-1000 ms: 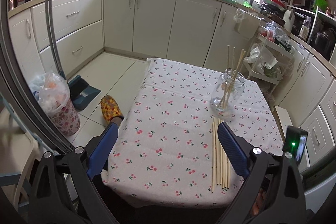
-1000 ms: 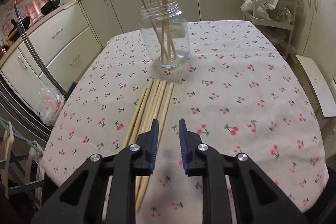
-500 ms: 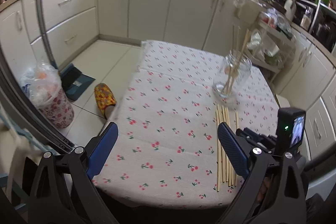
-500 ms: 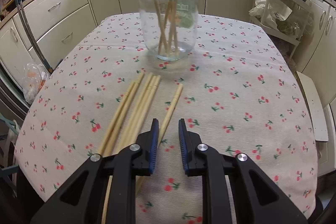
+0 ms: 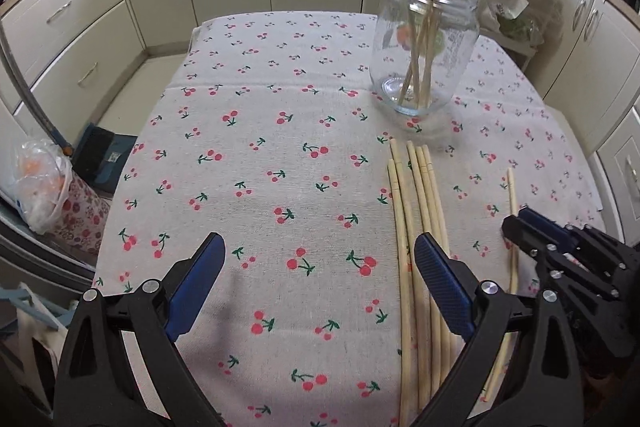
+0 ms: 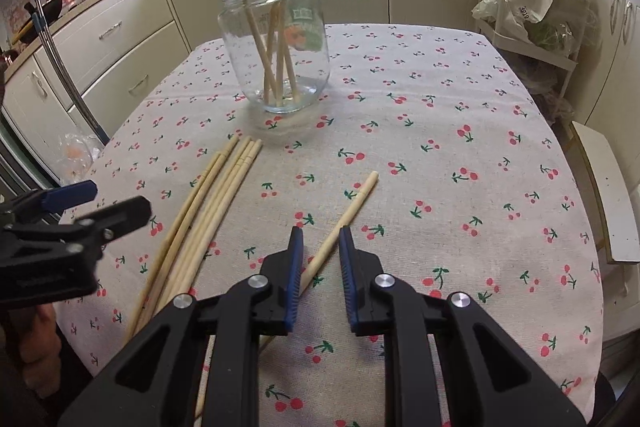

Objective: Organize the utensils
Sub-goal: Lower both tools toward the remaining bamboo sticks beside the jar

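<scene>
A table under a cherry-print cloth (image 5: pixel 280 155) carries a glass jar (image 5: pixel 424 51) toward its far side, upright, with several chopsticks (image 5: pixel 430 27) standing tilted inside it. Just in front of the jar a bundle (image 5: pixel 416 211) of loose chopsticks lies flat on the cloth, side by side and touching. One single chopstick (image 6: pixel 348 215) lies apart from them, to the right of the bundle.

The left gripper (image 5: pixel 316 275) hangs over the near part of the table with its jaws spread wide and nothing between them; its right finger (image 5: pixel 440 279) sits over the bundle, though whether it touches the sticks cannot be told. The right gripper (image 6: pixel 319 267) points down at the cloth with its jaws narrowly apart. The single chopstick runs into the gap between them, but the blue pads (image 6: pixel 294 267) stand clear of it on both sides, so it is not gripped
</scene>
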`<state>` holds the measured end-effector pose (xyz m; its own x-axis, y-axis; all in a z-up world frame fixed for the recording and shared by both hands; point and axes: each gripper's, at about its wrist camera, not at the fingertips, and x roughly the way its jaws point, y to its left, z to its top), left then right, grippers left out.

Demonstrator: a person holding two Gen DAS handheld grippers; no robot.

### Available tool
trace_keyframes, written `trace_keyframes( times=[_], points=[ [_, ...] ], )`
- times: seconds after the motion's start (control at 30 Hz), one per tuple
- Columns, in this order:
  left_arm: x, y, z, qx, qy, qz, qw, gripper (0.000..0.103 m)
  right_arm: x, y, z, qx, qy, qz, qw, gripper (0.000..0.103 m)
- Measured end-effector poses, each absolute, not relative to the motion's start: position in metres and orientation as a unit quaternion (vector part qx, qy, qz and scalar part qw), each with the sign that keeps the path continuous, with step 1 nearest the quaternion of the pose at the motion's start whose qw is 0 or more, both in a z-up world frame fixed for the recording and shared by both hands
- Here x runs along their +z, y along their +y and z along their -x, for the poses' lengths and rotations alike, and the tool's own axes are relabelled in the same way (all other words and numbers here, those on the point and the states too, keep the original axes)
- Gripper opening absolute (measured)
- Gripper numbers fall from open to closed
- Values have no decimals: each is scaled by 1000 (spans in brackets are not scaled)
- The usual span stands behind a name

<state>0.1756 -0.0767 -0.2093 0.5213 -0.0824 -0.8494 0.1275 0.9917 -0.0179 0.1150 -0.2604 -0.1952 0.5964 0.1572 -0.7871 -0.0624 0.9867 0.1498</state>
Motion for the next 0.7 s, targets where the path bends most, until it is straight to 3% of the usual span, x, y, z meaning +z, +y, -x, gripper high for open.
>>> trace_keyframes(
  times=[0.57, 0.7],
  points=[
    [-228, -82, -193, -41, 495, -61, 866, 91, -196, -265, -125, 62, 447, -79, 889, 20],
    [-227, -84, -198, -67, 489, -59, 868, 74, -196, -254, -129, 90, 451, -52, 886, 18]
  ],
)
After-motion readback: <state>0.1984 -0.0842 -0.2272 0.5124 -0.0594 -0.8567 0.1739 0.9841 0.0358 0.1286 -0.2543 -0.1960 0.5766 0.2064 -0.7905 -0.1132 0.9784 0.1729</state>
